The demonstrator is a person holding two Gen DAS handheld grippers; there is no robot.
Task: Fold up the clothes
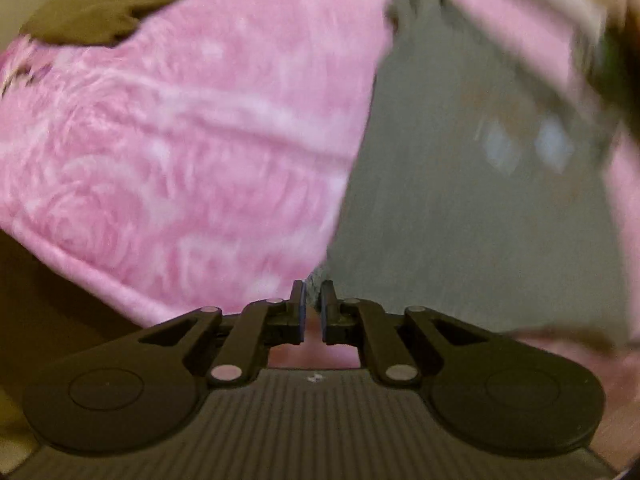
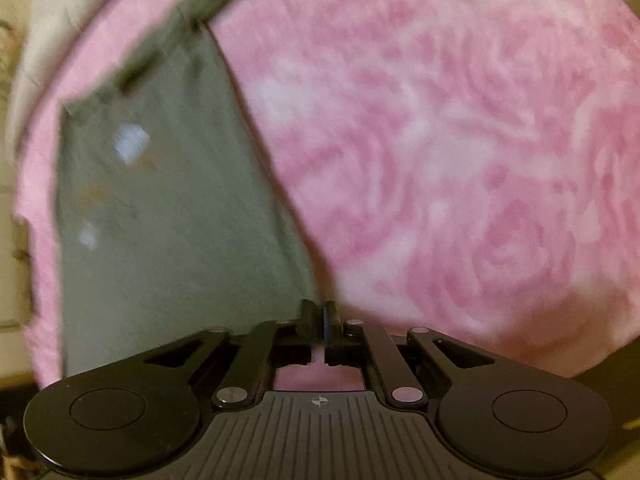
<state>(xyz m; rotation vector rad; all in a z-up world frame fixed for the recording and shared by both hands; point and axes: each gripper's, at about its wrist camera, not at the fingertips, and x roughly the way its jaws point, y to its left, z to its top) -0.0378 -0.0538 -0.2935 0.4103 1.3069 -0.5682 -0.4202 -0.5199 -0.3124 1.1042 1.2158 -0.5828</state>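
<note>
A grey garment (image 1: 460,184) with pale printed patches lies stretched over a pink rose-patterned blanket (image 1: 180,140). My left gripper (image 1: 314,292) is shut on a corner of the grey garment, whose edge runs up and away from the fingers. In the right wrist view the same grey garment (image 2: 168,216) spreads to the left, over the pink blanket (image 2: 460,160). My right gripper (image 2: 319,312) is shut on another corner of it. Both views are blurred by motion.
An olive-brown cloth (image 1: 108,4) lies at the top left of the left wrist view, beyond the blanket. A pale fabric or surface (image 2: 60,20) shows at the upper left in the right wrist view.
</note>
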